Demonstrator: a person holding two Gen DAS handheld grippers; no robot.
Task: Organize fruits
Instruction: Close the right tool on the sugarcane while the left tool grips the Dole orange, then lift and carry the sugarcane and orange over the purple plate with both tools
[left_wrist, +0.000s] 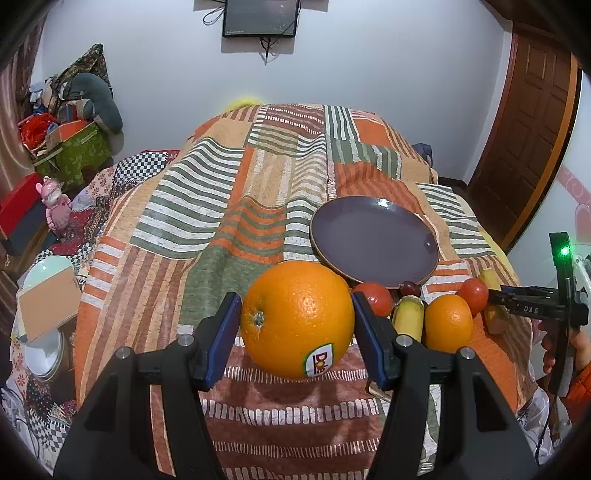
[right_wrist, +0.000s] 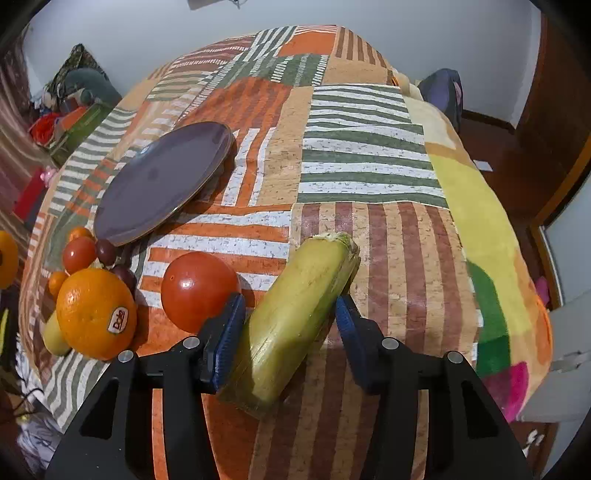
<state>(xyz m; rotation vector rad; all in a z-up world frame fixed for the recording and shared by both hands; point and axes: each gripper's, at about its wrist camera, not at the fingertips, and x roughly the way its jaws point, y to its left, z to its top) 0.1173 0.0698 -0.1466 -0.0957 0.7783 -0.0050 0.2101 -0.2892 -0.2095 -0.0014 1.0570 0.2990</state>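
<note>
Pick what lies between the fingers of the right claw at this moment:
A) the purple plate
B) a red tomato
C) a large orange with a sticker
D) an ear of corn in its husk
D: in the right wrist view the corn in its husk lies slantwise between the right claw fingers, while the tomato sits just to their left.

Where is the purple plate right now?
The purple plate lies empty on the striped bedspread, just behind the cluster of fruit; in the right wrist view it sits upper left, beyond the tomato.
</note>
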